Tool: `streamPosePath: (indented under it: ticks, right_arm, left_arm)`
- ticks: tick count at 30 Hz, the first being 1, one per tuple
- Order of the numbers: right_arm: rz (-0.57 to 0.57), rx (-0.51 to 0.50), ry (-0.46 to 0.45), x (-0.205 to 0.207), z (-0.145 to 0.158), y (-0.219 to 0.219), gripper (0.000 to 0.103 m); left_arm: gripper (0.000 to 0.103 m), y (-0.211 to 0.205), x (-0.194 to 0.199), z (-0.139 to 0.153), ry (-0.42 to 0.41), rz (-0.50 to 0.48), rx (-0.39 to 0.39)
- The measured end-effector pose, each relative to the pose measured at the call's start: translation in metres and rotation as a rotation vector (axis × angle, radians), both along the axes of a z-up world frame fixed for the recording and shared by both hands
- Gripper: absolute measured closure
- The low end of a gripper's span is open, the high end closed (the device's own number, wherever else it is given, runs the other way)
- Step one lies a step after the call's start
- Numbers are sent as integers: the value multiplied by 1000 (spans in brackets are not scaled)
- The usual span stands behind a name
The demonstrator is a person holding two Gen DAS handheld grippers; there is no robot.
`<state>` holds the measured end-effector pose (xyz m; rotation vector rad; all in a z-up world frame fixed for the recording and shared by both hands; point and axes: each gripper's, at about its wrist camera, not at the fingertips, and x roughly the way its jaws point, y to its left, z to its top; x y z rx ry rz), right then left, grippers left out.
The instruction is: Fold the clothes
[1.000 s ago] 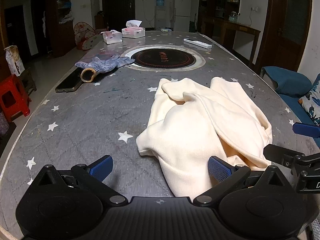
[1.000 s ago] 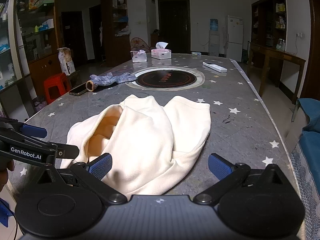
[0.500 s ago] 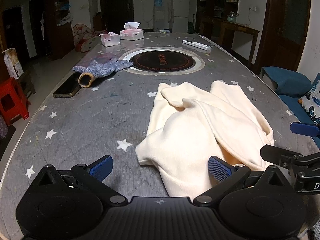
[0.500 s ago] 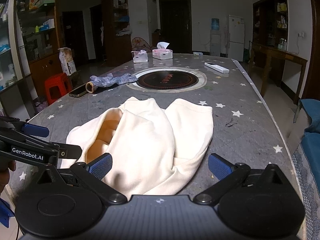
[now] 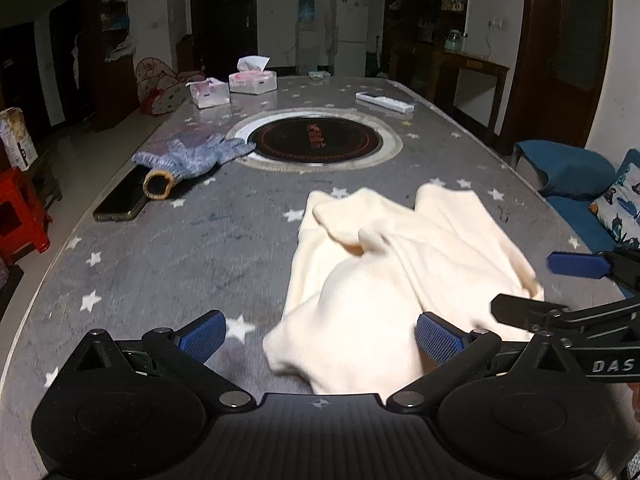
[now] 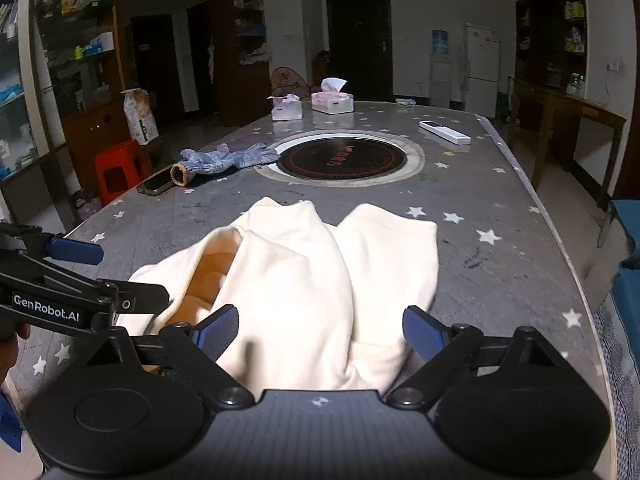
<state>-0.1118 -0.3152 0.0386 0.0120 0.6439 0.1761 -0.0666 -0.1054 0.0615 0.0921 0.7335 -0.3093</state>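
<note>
The left hand-held gripper (image 5: 320, 338) is hovering low over the near edge of the desk (image 5: 160, 264), pointing forward along the desk top, with its two blue-padded fingers (image 5: 202, 336) spread wide and grasping nothing. The right hand-held gripper (image 6: 320, 330) is sitting at the same low height just beside it, also pointing forward, its fingers (image 6: 218, 330) released and standing apart on either side of the garment. In the left wrist view, the right hand-held gripper (image 5: 536, 288) is showing at the right edge, with one finger lying against the near right edge of the cloth. In the right wrist view, the left hand-held gripper (image 6: 128, 276) is showing at the left edge, near the open hem. The cream garment (image 6: 304, 292) is lying crumpled on the desk directly in front of both tools, with its near edge reaching between the fingers of each. Farther along the desk, a blue knit glove (image 5: 188, 160) is lying beside a dark phone (image 5: 120, 202), next to a round inset burner (image 5: 316, 144). Two tissue boxes (image 5: 252, 80) and a white remote (image 5: 384, 102) are sitting near the far end.
</note>
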Motion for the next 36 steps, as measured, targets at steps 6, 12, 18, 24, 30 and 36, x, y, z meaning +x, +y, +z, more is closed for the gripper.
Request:
streamPosePath:
  ticks: [6, 12, 18, 24, 30, 36]
  right_arm:
    - [19, 9, 3, 19, 3, -1, 24]
    - [14, 23, 8, 34, 6, -9, 38]
    - [9, 37, 12, 49, 8, -16, 40]
    - [37, 62, 27, 57, 9, -17, 44]
    - [114, 57, 39, 66, 8, 3, 49]
    - [192, -7, 57, 70, -2, 35, 56]
  left_arm:
    - [0, -7, 21, 4, -17, -21, 1]
    - [12, -15, 48, 2, 5, -93, -45]
    - [49, -22, 72, -14, 82, -176, -72]
    - [89, -17, 71, -19, 104, -244, -110]
    - [97, -3, 63, -10, 74, -245, -142]
    - [97, 3, 56, -2, 43, -244, -150]
